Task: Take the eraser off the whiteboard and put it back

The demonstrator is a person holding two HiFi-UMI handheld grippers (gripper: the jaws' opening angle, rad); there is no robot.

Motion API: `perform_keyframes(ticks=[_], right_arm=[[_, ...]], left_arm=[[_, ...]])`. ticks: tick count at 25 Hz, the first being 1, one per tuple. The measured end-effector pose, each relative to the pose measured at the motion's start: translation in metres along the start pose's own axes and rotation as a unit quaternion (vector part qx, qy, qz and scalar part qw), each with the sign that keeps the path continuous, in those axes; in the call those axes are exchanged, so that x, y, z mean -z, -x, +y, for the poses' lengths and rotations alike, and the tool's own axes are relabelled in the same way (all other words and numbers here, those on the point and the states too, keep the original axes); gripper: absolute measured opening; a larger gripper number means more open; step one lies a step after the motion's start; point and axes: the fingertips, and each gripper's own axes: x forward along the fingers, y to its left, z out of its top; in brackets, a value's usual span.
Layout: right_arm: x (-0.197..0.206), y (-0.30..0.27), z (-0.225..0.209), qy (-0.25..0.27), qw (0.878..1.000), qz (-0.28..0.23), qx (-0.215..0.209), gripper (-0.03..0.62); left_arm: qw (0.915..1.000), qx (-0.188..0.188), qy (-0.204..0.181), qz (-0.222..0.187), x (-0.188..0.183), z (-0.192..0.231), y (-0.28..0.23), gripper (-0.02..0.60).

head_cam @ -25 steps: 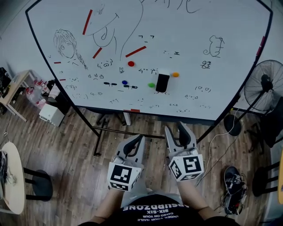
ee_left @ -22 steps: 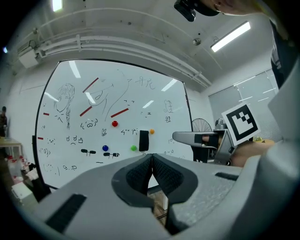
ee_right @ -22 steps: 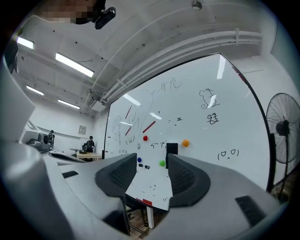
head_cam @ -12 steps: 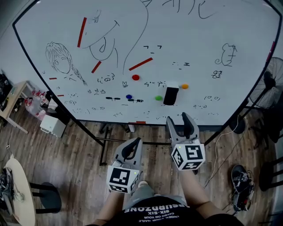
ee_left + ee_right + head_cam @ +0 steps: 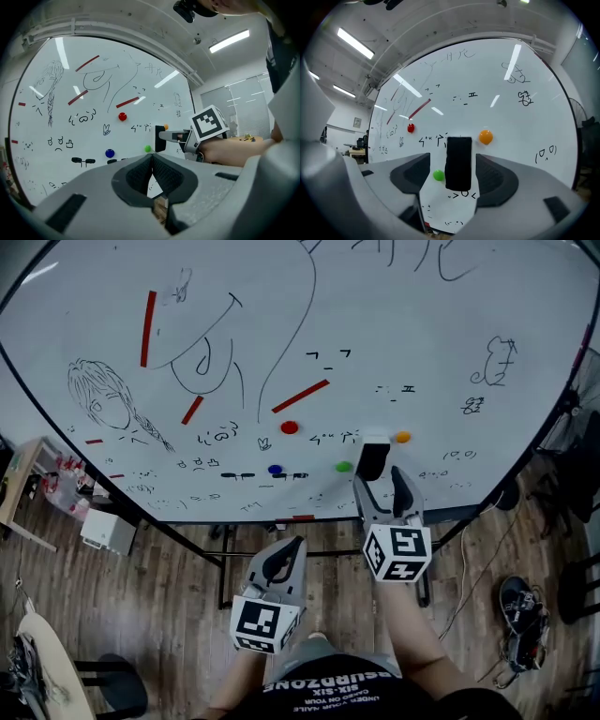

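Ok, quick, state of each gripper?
Left gripper: jaws shut, empty.
Right gripper: jaws open, just opened wider; eraser stands between them on the whiteboard, not gripped.

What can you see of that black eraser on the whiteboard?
The eraser is a black, upright rectangular block with a white top edge. It sits flat on the whiteboard between a green magnet and an orange magnet. The jaws of the right gripper, having just been opening, flank it without pressing.
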Motion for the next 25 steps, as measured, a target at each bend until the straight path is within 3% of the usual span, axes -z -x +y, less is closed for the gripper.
perform_keyframes(ticks=[10, 19, 25], right_arm=[[0.014, -0.037, -0.011, -0.005, 0.998, -0.005, 0.066, 0.281], [0.018, -0.044, -0.014, 0.012, 0.996, -0.006, 0.093, 0.232], [0.018, -0.043, -0.016, 0.009, 0.996, -0.002, 0.092, 0.224]], left_arm=[[0.9990, 0.043, -0.013, -0.005, 0.004, 0.029, -0.023, 0.008], [0.9969, 0.077, -0.013, -0.014, 0.006, 0.030, -0.034, 0.008], [0.9968, 0.078, -0.011, -0.017, 0.004, 0.029, -0.036, 0.008]])
